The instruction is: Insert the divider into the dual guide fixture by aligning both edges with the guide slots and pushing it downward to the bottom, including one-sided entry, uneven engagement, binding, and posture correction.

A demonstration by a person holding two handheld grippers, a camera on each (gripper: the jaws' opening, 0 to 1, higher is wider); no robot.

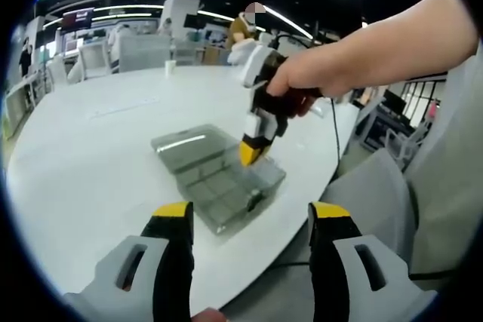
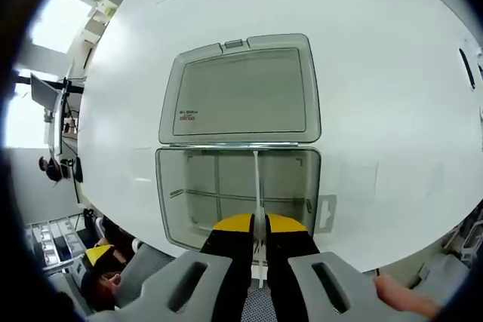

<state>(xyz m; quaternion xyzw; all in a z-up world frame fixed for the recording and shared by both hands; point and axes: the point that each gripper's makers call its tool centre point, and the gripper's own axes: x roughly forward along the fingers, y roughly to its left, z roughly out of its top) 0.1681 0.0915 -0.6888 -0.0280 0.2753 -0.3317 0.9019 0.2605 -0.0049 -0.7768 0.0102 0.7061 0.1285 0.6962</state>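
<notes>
Right gripper (image 2: 257, 225), nearest the lens in the right gripper view: yellow-tipped jaws drawn close together, pinching a thin clear divider (image 2: 256, 186) edge-on between them. The divider runs straight ahead from the tips into the open box (image 2: 238, 195), over the middle of the tray; its lower edge is hidden behind the jaws, so how deep it sits, or whether either end is in a slot, cannot be told. The box is clear plastic, with cross partitions faintly visible inside; the lid (image 2: 243, 90) lies flat, hinged open on the far side from the gripper, with a small label too fine to read. A latch tab (image 2: 326, 213) sticks out just right of the jaws. The box rests on a white round table (image 2: 392, 73). A bit of hand (image 2: 400, 295) shows at the lower right, cut off by the frame. In the left gripper view, the left gripper (image 1: 253, 213) hangs wide open, holding nothing, well short of the box (image 1: 219, 171); beyond it a hand (image 1: 298, 81) holds the right gripper (image 1: 251, 150) pointed down into the box's near half. The divider itself is too clear to make out here. Background desks and chairs blurred.
</notes>
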